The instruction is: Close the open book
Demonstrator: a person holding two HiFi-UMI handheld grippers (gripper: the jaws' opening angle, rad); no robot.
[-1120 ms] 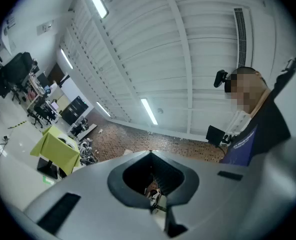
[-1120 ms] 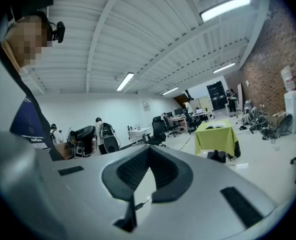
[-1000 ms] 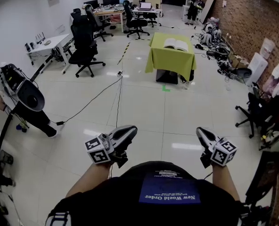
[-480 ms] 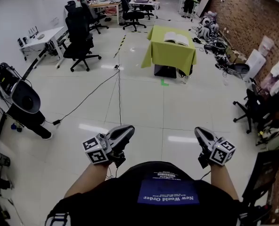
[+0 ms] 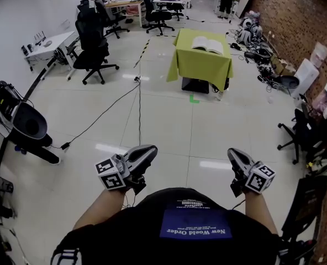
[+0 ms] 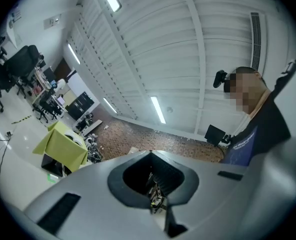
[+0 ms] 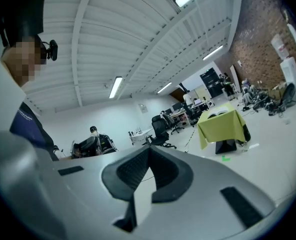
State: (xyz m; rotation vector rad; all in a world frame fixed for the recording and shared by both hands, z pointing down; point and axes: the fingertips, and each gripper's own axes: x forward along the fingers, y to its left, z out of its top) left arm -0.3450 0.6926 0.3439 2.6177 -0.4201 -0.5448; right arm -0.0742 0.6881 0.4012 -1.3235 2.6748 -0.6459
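The open book (image 5: 207,44) lies white and spread on a table draped in a yellow-green cloth (image 5: 201,66), far ahead across the tiled floor. Both grippers hover close to my body, well short of that table. My left gripper (image 5: 151,149) is shut and holds nothing. My right gripper (image 5: 233,153) is also shut and empty. In the left gripper view the jaws (image 6: 150,154) meet, with the green table (image 6: 63,146) small at the left. In the right gripper view the jaws (image 7: 149,151) touch, and the table (image 7: 223,125) with the book (image 7: 219,114) shows to the right.
Black office chairs (image 5: 94,43) and desks stand at the back left. A cable (image 5: 138,109) runs across the floor toward me. Clutter lines the brick wall at the right, with a black chair (image 5: 299,137) nearer. A dark machine (image 5: 20,126) stands at the left.
The whole scene has slid toward me: the floor, the chairs and the dark machine at the left sit lower in the head view. Both grippers keep their places before my body.
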